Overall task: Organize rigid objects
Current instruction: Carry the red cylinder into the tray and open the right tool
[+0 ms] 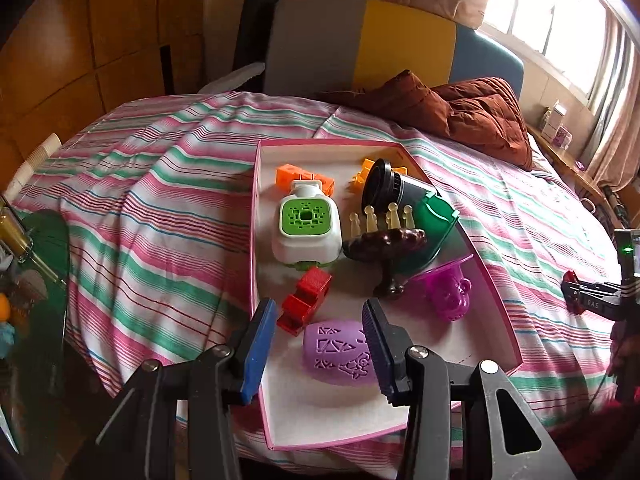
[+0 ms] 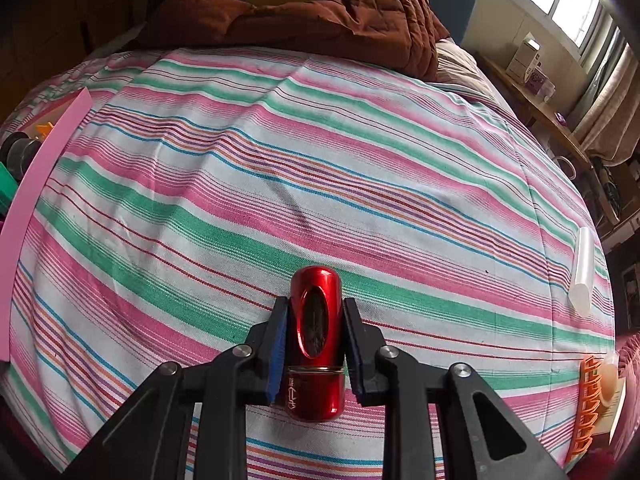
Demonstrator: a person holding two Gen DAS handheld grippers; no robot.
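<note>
A striped bedsheet (image 1: 168, 208) covers the bed, and on it lies one shallow pink box (image 1: 256, 216) with a white floor. Along the box's left wall sit one orange block piece (image 1: 289, 173) at the far end, one white gadget with a green grille (image 1: 306, 222) next to it, and one red block (image 1: 306, 306) nearer the front. One purple oval with cut-out patterns (image 1: 340, 354) lies by the front edge. Toward the middle stands one dark brown brush (image 1: 384, 246) with four pale pegs showing above it. Behind it lies one black cylinder (image 1: 394, 192) on its side, with one yellow-orange piece (image 1: 362, 176) at the far edge. Against the right wall rest one green lid (image 1: 430, 232) and one magenta skull-like toy (image 1: 450, 294).

The left gripper (image 1: 320, 348) hovers over the box's front edge, its fingers moderately apart and empty, with the purple oval lying below between them.

The right gripper (image 2: 316, 348) hangs over the bare sheet, right of the box, its fingers narrow and clamped on one red metallic capsule (image 2: 316, 344). At the sheet's right edge lie one clear tube (image 2: 582, 270) and one orange comb-like piece (image 2: 588, 404).
</note>
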